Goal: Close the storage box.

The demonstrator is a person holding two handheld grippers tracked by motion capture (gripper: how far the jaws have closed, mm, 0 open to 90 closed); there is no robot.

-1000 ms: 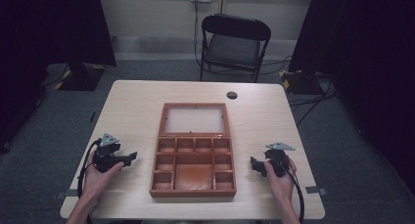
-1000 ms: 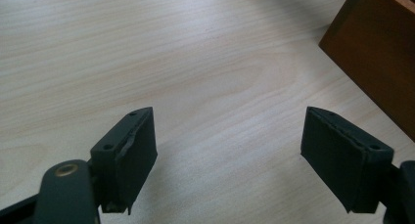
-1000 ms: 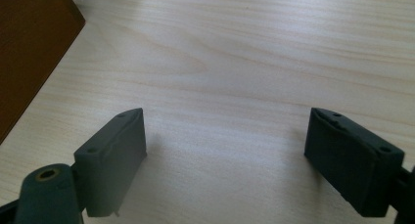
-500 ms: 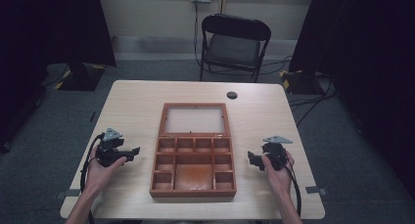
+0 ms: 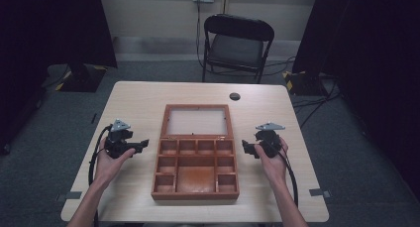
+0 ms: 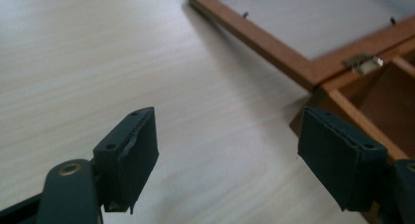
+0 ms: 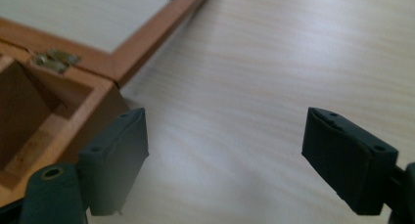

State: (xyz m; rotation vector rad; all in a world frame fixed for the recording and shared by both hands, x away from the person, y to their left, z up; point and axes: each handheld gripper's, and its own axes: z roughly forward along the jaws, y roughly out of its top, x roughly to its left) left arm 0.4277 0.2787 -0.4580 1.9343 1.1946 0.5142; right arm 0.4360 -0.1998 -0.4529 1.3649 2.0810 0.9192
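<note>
Flanking open wooden box (image 5: 195, 162) mid-table, left gripper (image 5: 141, 146) and right gripper (image 5: 246, 147) jaws spread wide, holding nothing, box long axis front-to-back, lid (image 5: 197, 121) laid flat at far end.

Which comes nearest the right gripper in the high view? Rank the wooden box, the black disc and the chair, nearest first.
From the right gripper:
1. Wooden box, right beside it at table centre.
2. Black disc, near the table's far edge.
3. Chair, on the floor beyond the table.

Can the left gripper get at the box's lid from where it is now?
Probably yes. The left gripper stands open with nothing between its jaws, just off the left side of the wooden box, near the hinge line. The lid lies flat and open behind the compartments, and only bare table lies between.
</note>
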